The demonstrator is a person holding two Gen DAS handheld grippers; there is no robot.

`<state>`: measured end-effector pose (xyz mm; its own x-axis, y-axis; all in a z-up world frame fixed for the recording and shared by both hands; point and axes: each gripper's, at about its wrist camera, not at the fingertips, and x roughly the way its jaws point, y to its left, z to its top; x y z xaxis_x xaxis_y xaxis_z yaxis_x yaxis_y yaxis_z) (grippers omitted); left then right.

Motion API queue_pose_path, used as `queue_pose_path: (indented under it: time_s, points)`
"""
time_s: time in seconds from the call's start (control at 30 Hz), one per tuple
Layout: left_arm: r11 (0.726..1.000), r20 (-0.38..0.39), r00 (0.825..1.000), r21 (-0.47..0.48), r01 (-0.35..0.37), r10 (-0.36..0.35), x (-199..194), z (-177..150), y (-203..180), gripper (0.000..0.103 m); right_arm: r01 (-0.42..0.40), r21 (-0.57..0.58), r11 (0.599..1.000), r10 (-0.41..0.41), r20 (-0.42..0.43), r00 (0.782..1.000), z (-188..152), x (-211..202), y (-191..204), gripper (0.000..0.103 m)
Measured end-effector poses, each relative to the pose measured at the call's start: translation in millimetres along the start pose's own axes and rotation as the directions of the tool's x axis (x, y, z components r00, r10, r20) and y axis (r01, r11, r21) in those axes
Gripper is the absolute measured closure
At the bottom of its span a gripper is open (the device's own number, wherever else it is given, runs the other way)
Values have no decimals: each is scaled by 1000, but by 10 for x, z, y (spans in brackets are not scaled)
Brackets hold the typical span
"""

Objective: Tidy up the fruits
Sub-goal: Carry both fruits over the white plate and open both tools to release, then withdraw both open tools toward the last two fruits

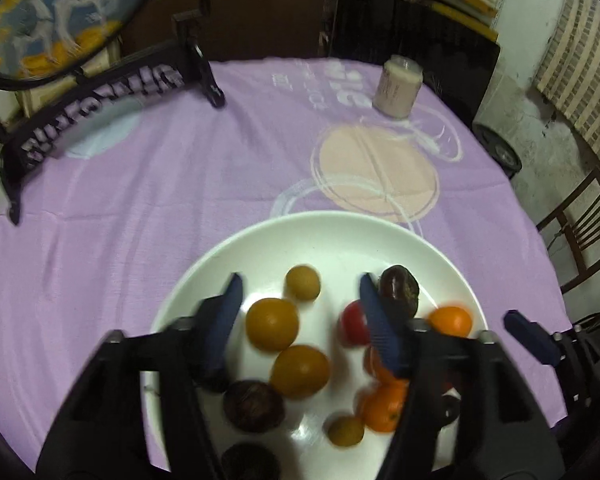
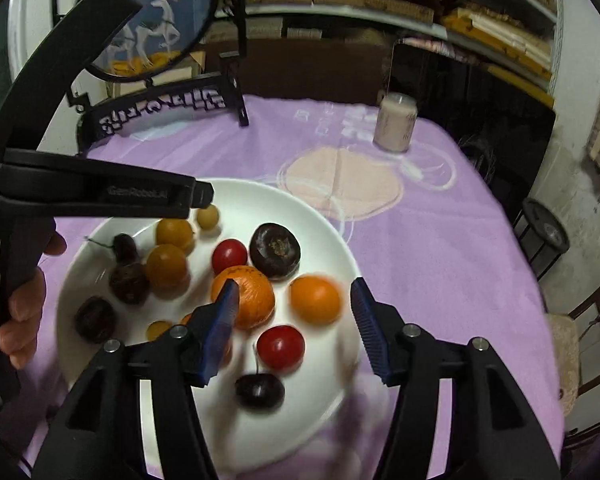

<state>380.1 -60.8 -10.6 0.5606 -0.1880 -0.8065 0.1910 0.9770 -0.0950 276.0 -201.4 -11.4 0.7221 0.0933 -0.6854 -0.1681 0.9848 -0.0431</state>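
Observation:
A white plate (image 1: 332, 236) on the purple cloth holds several fruits: yellow-orange ones (image 1: 272, 323), a red one (image 1: 354, 324), oranges (image 1: 450, 320) and dark purple ones (image 1: 400, 290). My left gripper (image 1: 300, 292) is open and empty, hovering over the plate. In the right wrist view the same plate (image 2: 320, 216) holds an orange (image 2: 315, 299), a larger netted orange (image 2: 248, 300), red fruits (image 2: 280, 347) and a dark cherry (image 2: 259, 391). My right gripper (image 2: 292, 292) is open and empty over the oranges. The left gripper's body (image 2: 100, 196) shows at the upper left.
A pale jar (image 1: 397, 87) stands at the table's far side. A black carved stand (image 1: 100, 108) and a round painted screen (image 1: 56, 16) stand at the far left. A wooden chair (image 1: 580, 232) is off the right edge. Shelves line the back wall.

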Motion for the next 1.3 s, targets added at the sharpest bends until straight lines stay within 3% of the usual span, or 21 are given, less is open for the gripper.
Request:
queue_pose_path:
  time_s: [0.07,0.17,0.27,0.43,0.6,0.87,1.03,1.17,1.3]
  points:
    - [1000,36,999,12,3,-3,-280,-127,33,36,-5,-9,1000,5,8,1000,-83,-231,34,45]
    - [999,79,996,20,-43,41,-716,-500,108,21,-49,20,999,49,23,999,-379,-636,90,40]
    - [998,110,992,-8,-67,67,-1095,-1018,229,20,-93,65,994,90,44,995,-674,-889,142,35]
    - [986,138,981,-118,-118,134,-1523,-1859,512,17,-138,90,986,135,45,990,-1023,-1196,308,34]
    - [984,97,986,-133,-119,132,-1634,-2308,624,17,-149,75,986,146,33,989,-1122,-1279,499,34]
    - [986,93,991,-143,-85,99,-1677,-2561,748,17,-244,79,967,245,-5,970,-1153,-1115,828,34]
    - [984,100,991,-163,-68,86,-1703,-2618,909,17,-216,79,973,217,-5,976,-1056,-821,1020,35]
    - [986,106,991,-159,-59,76,-1716,-2651,985,17,-217,94,972,224,-66,972,-1005,-554,1127,50]
    - [986,108,992,-160,-40,58,-1713,-2667,1061,17,-211,118,970,222,-90,971,-1000,-399,1168,55]
